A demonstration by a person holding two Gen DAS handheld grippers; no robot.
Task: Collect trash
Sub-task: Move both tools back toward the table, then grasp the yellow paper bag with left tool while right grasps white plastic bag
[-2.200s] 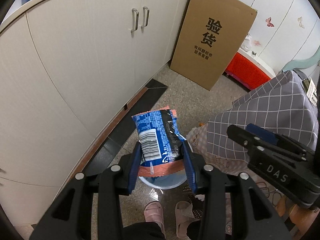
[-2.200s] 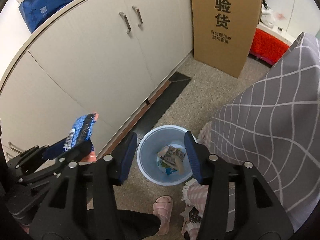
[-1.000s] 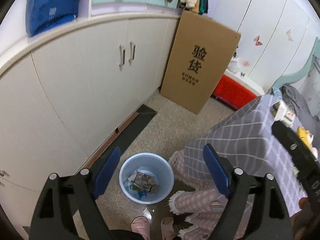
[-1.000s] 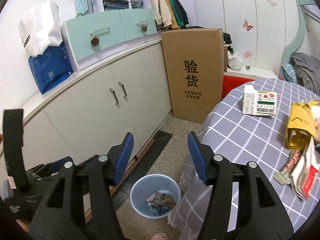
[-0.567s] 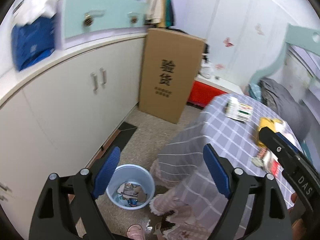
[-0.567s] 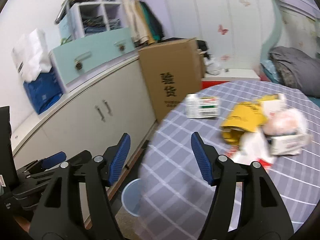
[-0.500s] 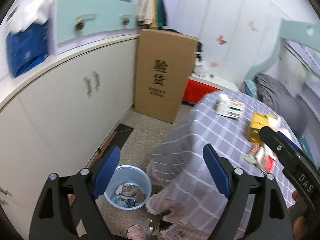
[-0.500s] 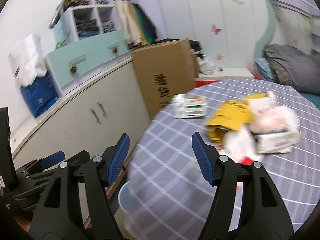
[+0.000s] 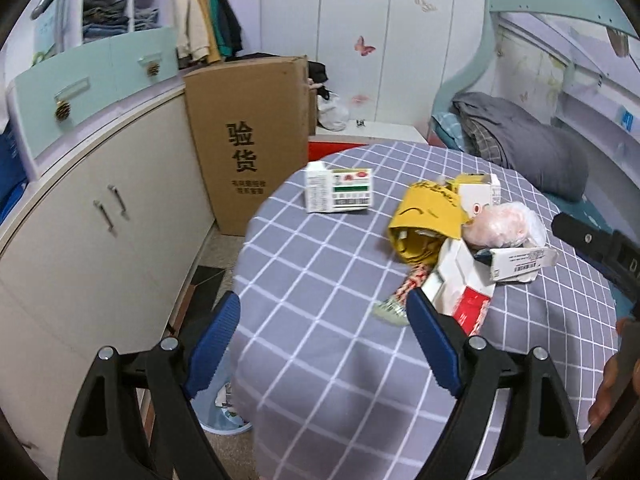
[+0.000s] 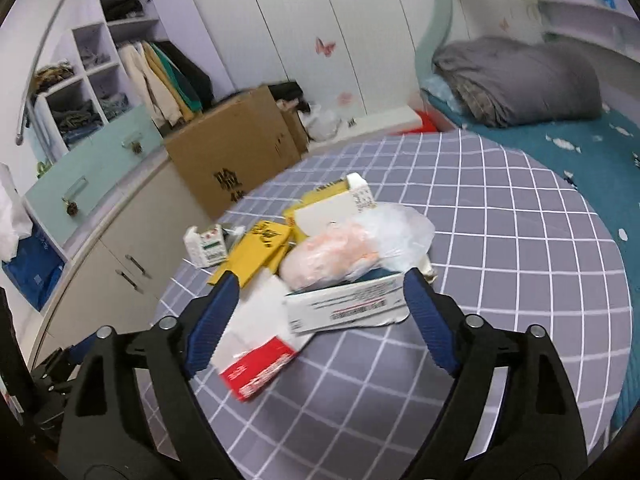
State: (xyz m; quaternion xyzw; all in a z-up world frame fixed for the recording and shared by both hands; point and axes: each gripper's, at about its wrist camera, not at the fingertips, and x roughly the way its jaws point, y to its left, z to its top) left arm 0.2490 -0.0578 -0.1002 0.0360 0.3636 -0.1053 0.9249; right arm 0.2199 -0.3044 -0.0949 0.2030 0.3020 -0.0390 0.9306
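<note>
Trash lies heaped on a round table with a grey checked cloth point(image 9: 320, 264): a white-and-green box point(image 9: 340, 192), a yellow bag point(image 9: 428, 220), a pink plastic bag point(image 10: 340, 256), a flat white box point(image 10: 344, 304) and a red-and-white carton point(image 10: 260, 364). My left gripper point(image 9: 322, 340) is open and empty over the table's near left edge. My right gripper point(image 10: 320, 308) hangs near the heap with its jaws opening; the flat white box shows in the gap, and the pads touch nothing. A blue bin point(image 9: 224, 416) stands on the floor, mostly hidden by the cloth.
A tall cardboard box point(image 9: 248, 140) leans against the white cabinets point(image 9: 100, 220) left of the table. A bed with a grey blanket point(image 10: 516, 80) lies behind the table on the right. A strip of floor runs between cabinets and table.
The left gripper let the blue snack packet go over the bin. Both grippers then swung up and right from the bin to the table. The right jaws have widened.
</note>
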